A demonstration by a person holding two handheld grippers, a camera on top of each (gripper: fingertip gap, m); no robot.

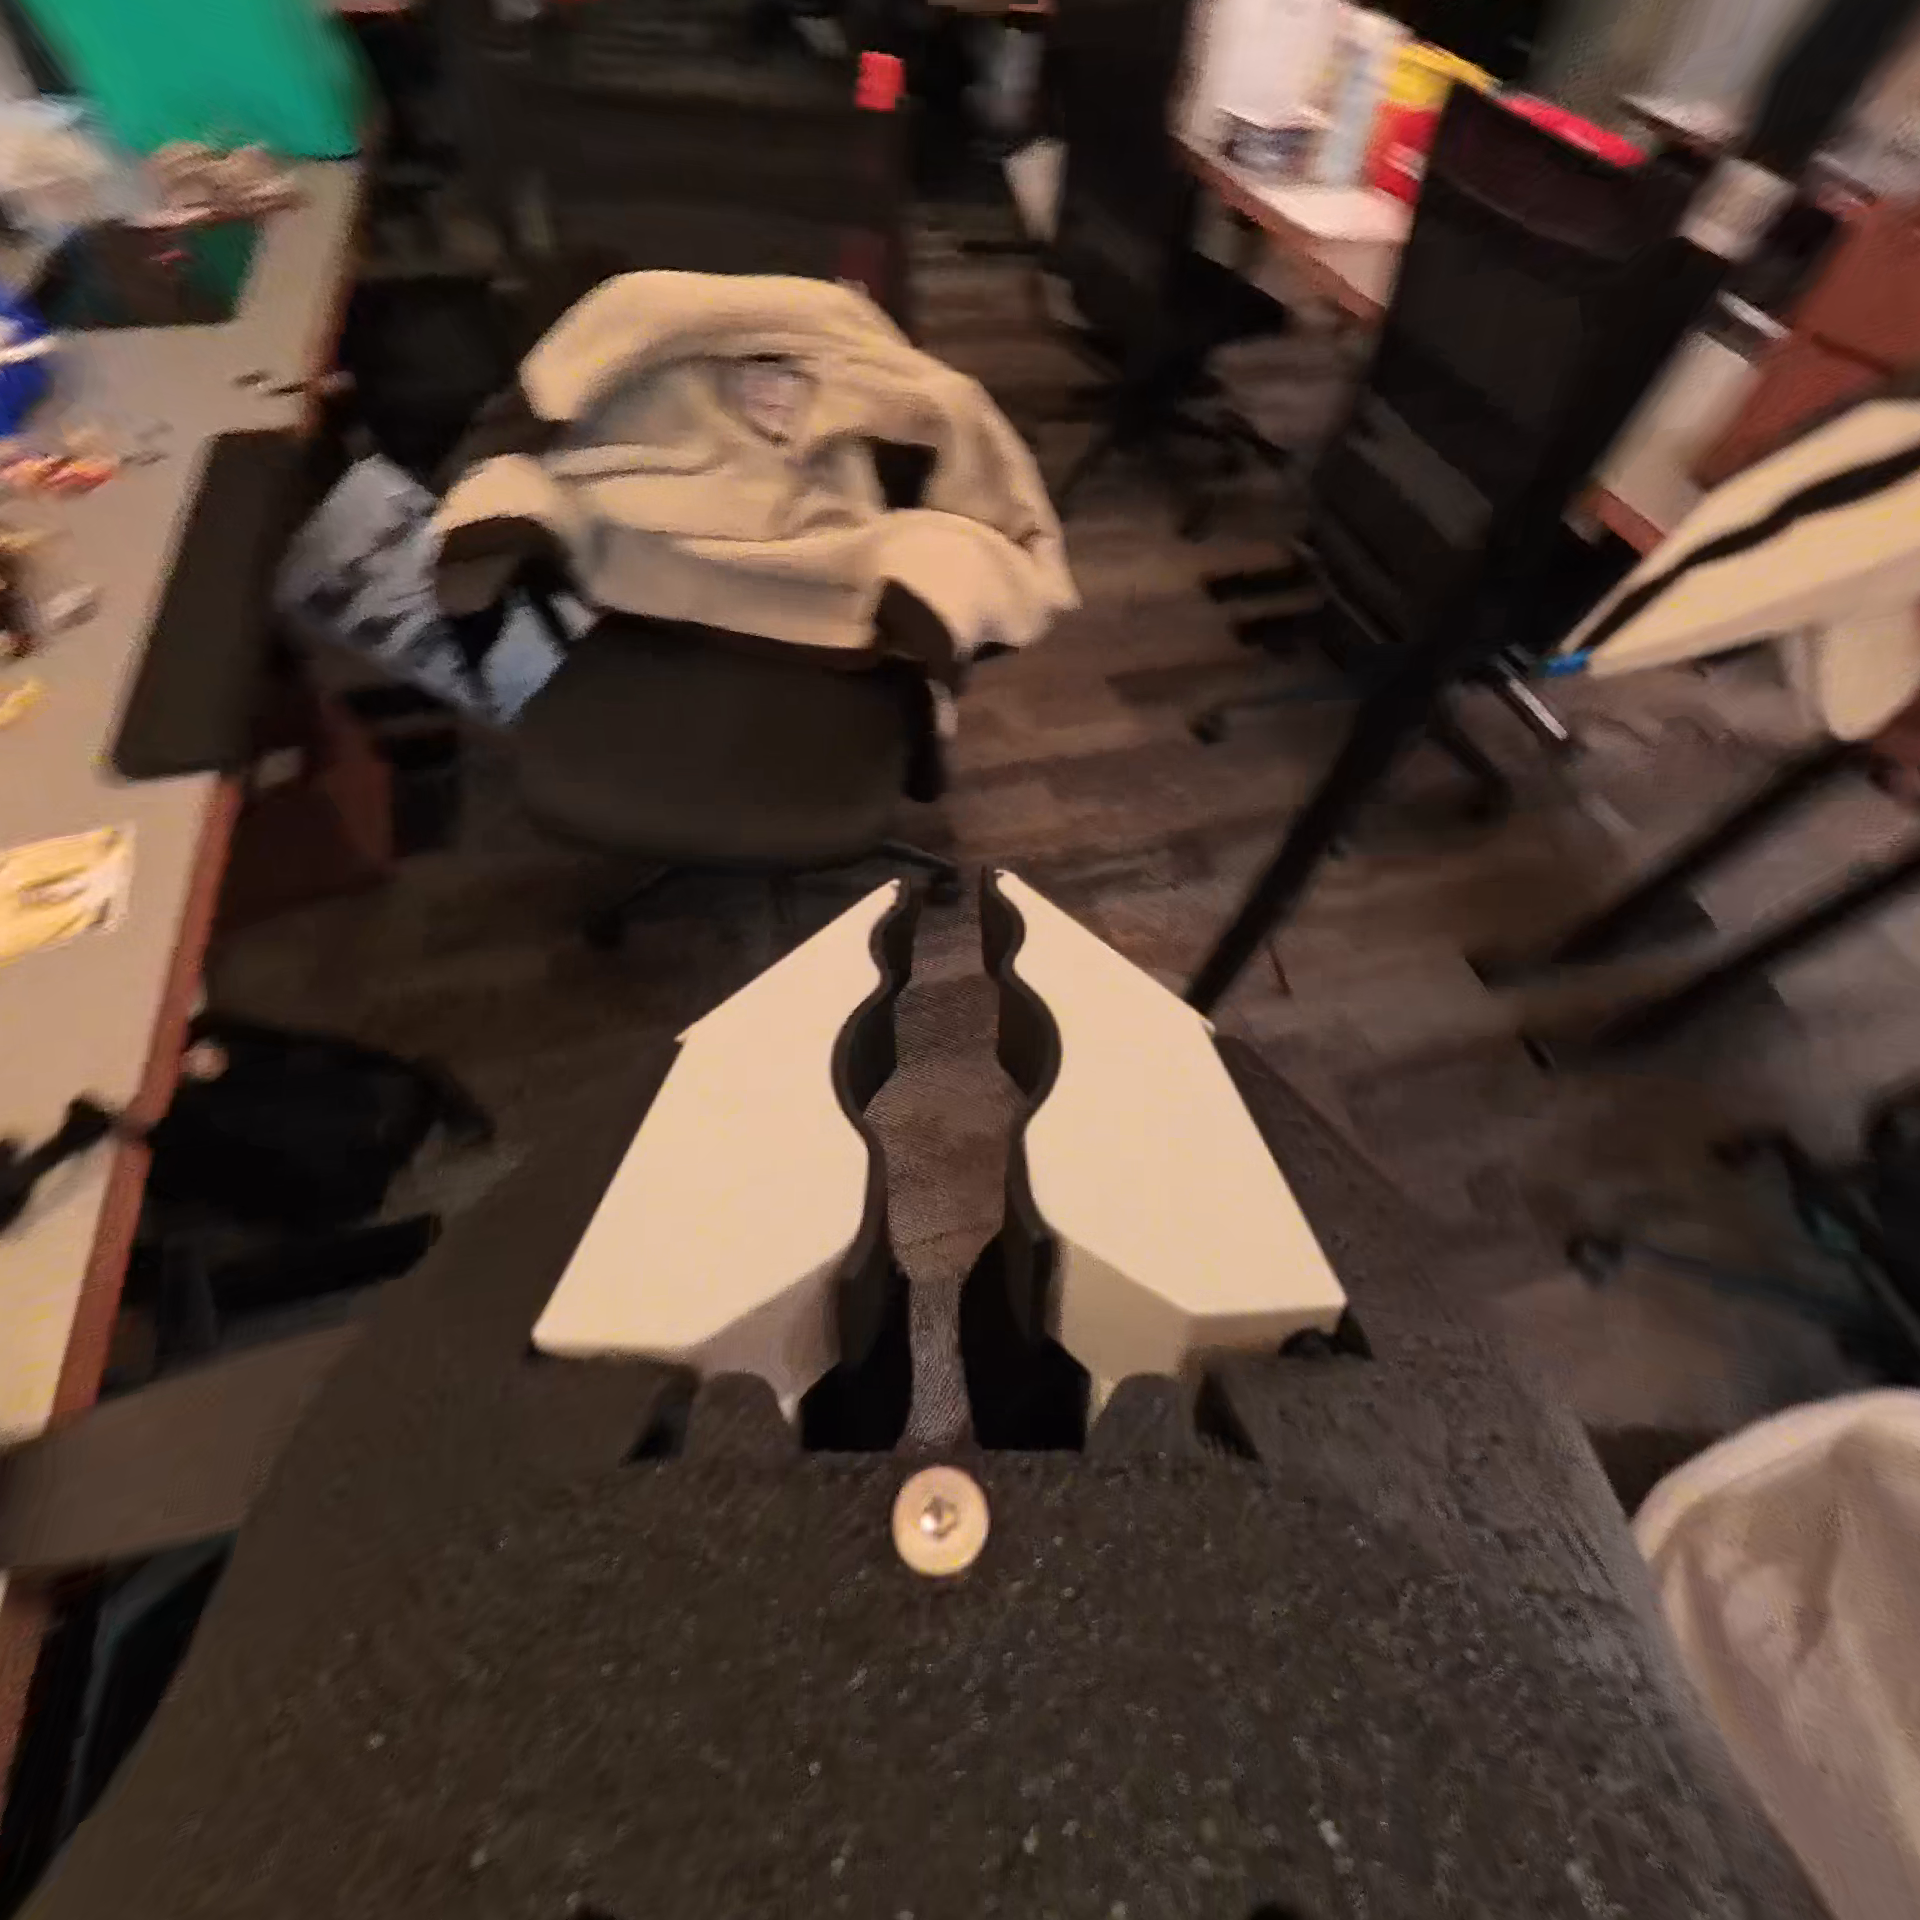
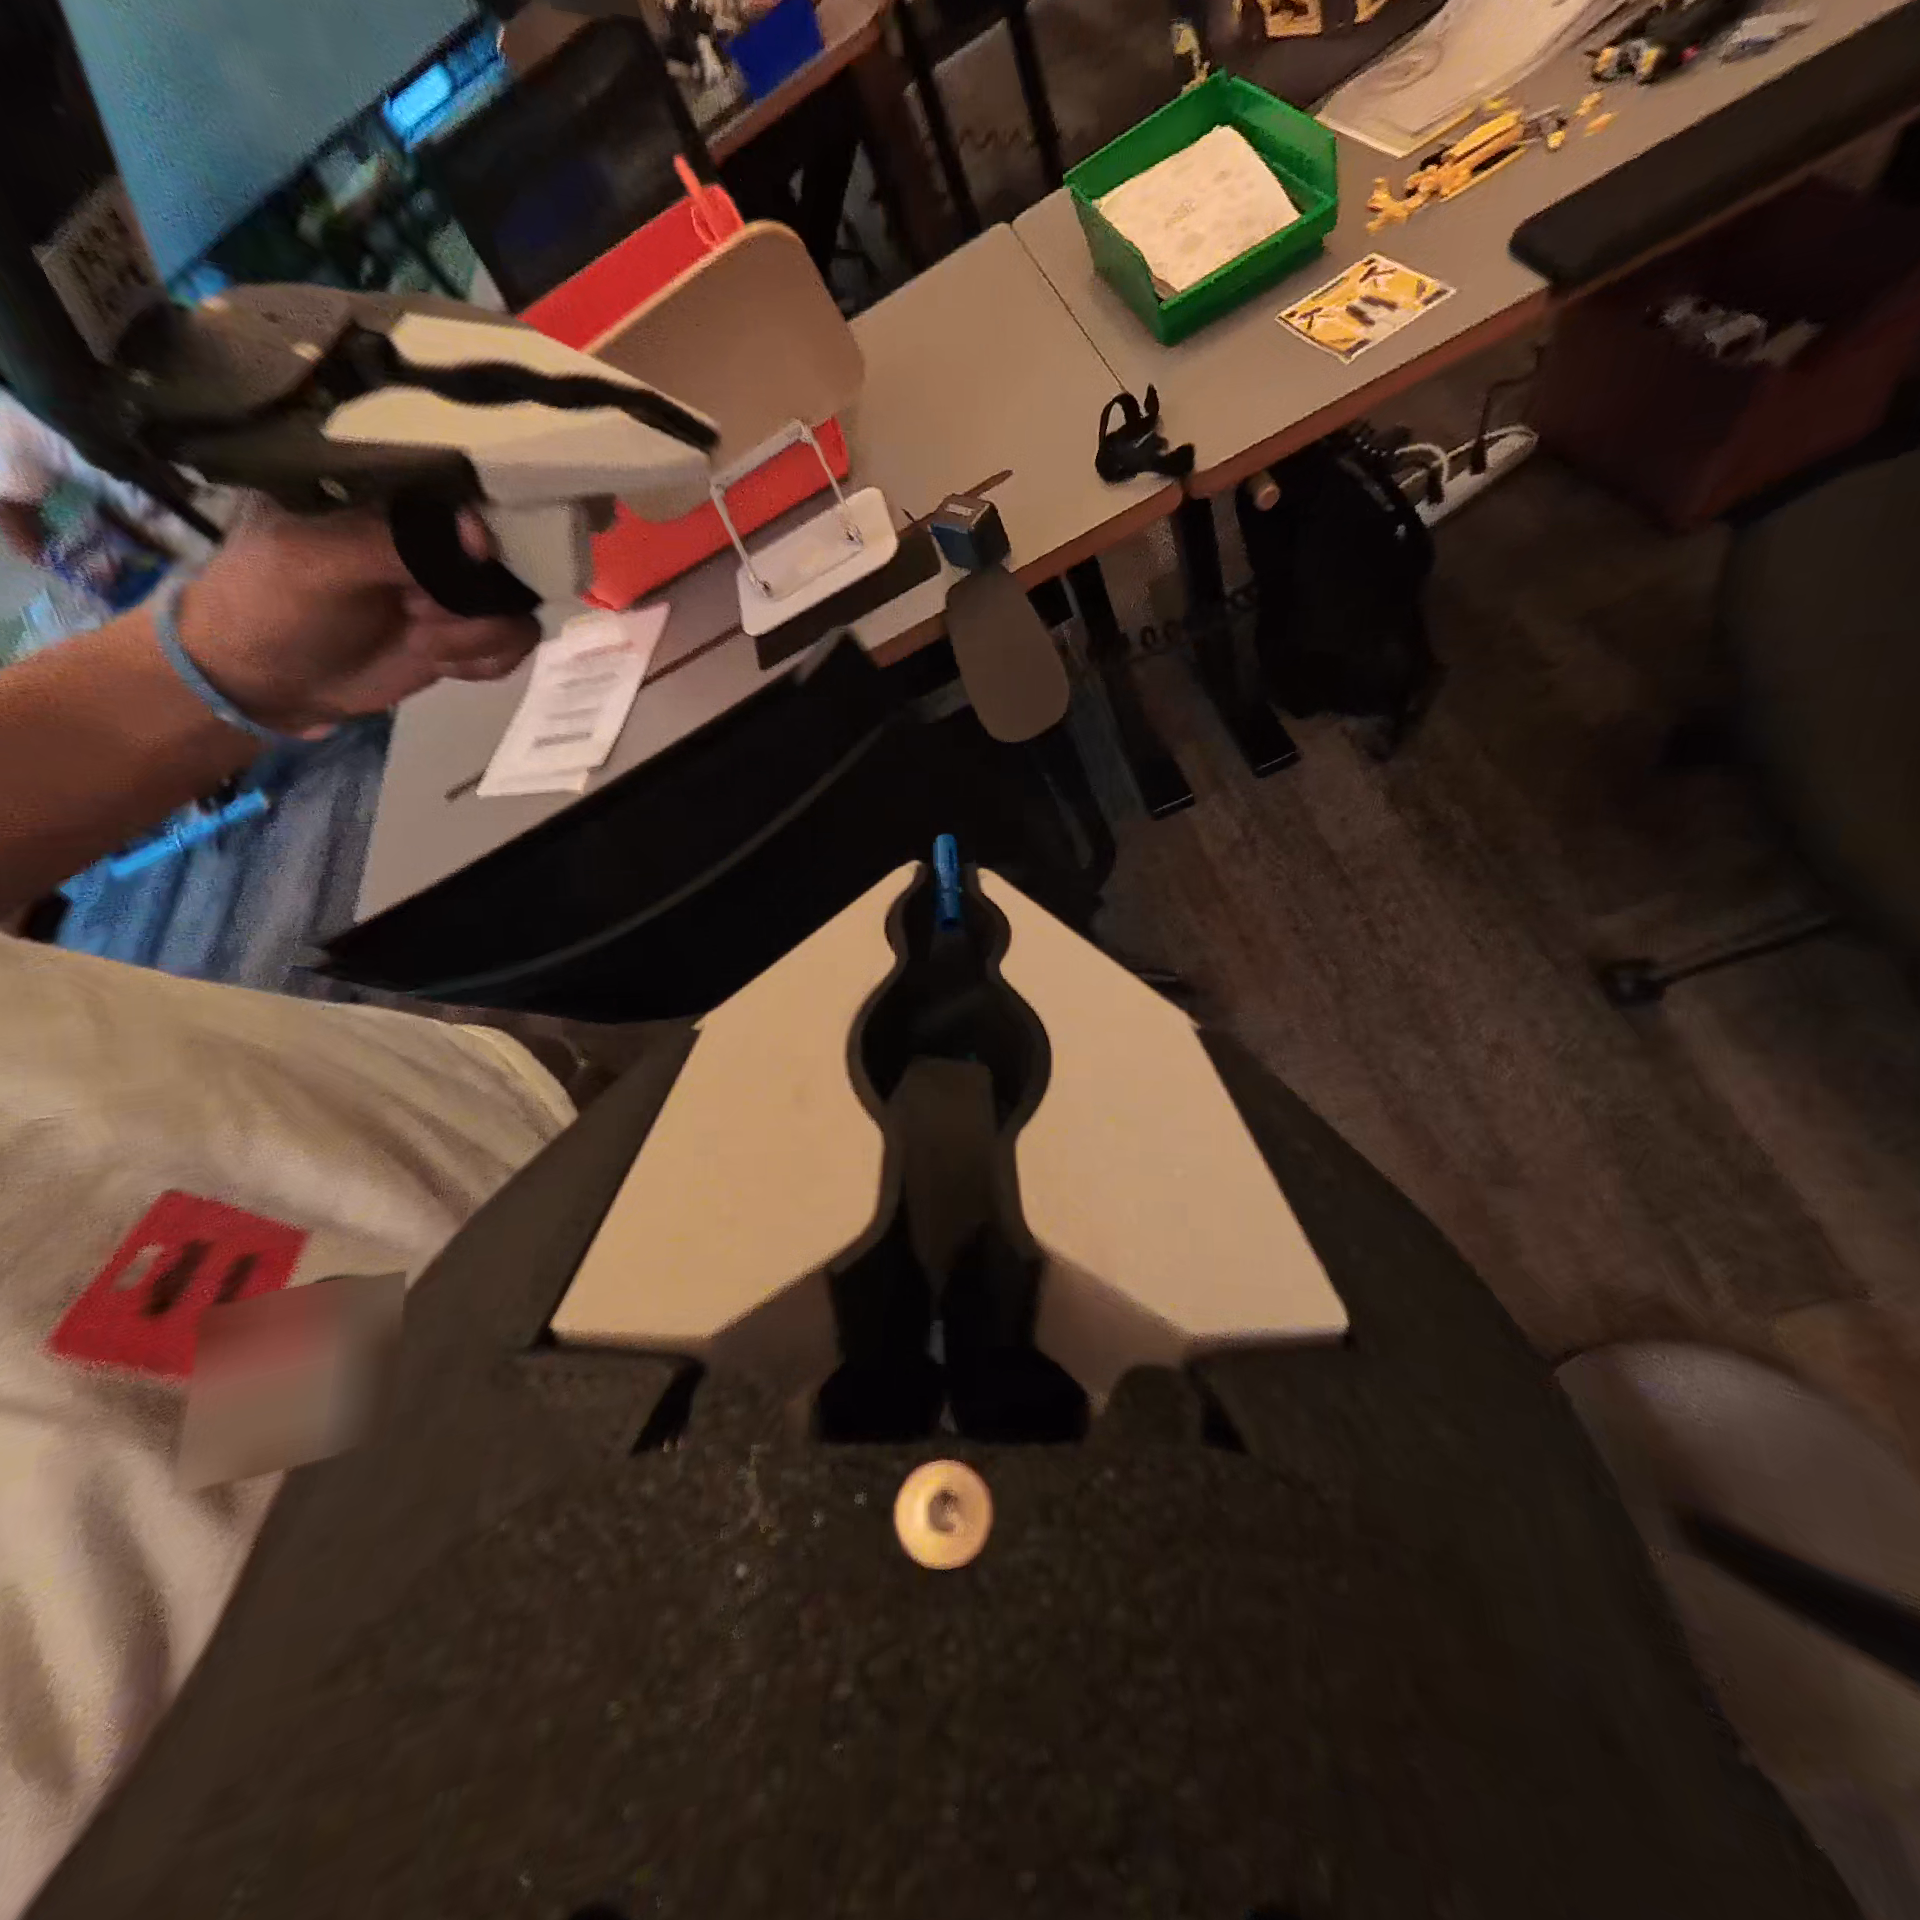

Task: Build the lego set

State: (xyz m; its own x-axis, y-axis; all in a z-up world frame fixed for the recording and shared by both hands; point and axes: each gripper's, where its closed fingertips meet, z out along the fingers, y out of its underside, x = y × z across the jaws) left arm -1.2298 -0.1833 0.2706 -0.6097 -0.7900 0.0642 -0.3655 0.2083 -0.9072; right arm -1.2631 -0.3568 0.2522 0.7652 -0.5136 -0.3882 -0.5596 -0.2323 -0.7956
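Note:
My right gripper [image 2: 948,875] is shut on a small blue lego pin [image 2: 945,883], which sticks out past the fingertips, held in the air away from the table. It also shows at the right edge of the left wrist view [image 1: 1579,657], with the blue pin [image 1: 1567,661] at its tip. My left gripper [image 1: 943,883] is shut with nothing between its fingers and points at the floor; in the right wrist view [image 2: 712,431] a hand [image 2: 343,623] holds it up at the upper left. Yellow lego parts [image 2: 1455,166] lie on the grey table [image 2: 1247,384] at the far upper right.
A green bin [image 2: 1112,239] with a white packet, a yellow sheet [image 2: 1361,307] and a red box [image 2: 644,291] are on the tables. A chair draped with a beige garment [image 1: 748,468] stands ahead. A black mat [image 1: 197,613] lies on the left table [image 1: 62,935]. A person's white shirt [image 2: 208,1143] is close at left.

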